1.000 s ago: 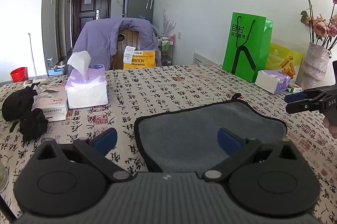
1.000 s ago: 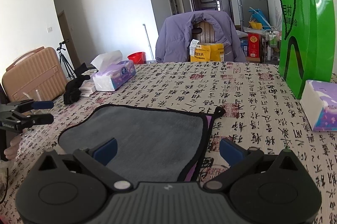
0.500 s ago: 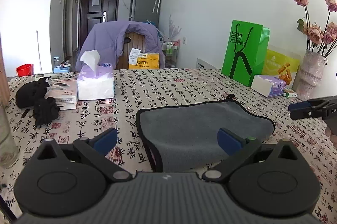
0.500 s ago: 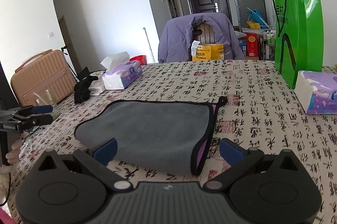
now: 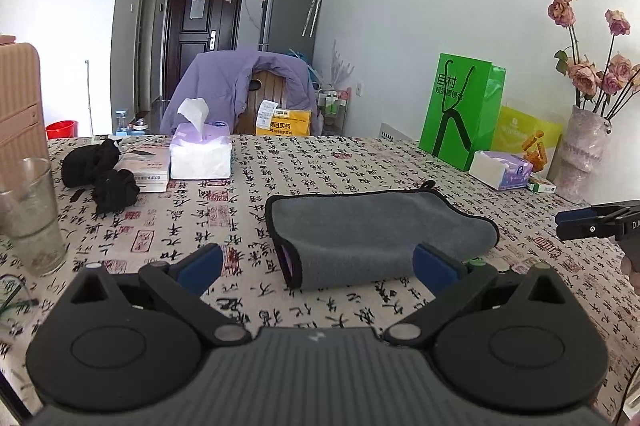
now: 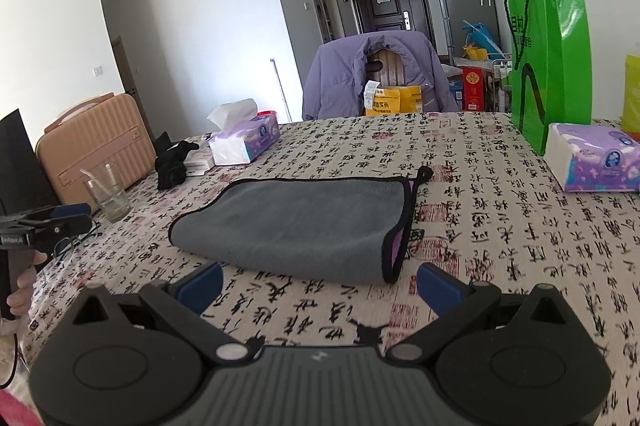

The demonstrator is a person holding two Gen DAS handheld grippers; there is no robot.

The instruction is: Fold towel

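Note:
A grey towel [image 5: 372,234] with black trim and a purple underside lies folded on the patterned tablecloth; it also shows in the right wrist view [image 6: 296,226]. My left gripper [image 5: 316,266] is open and empty, held back from the towel's near edge. My right gripper [image 6: 318,284] is open and empty, also short of the towel. Each gripper appears at the edge of the other's view, the right one [image 5: 596,224] and the left one [image 6: 48,222].
A tissue box [image 5: 200,151], black cloth [image 5: 100,173], and a glass [image 5: 30,214] stand at the left. A green bag [image 5: 460,113], a tissue pack [image 5: 502,169] and a flower vase [image 5: 580,153] stand at the right. A chair with a purple jacket [image 5: 244,85] is beyond the table.
Both grippers have drawn back and up from the towel, staying open. The towel lies still and looks farther away.

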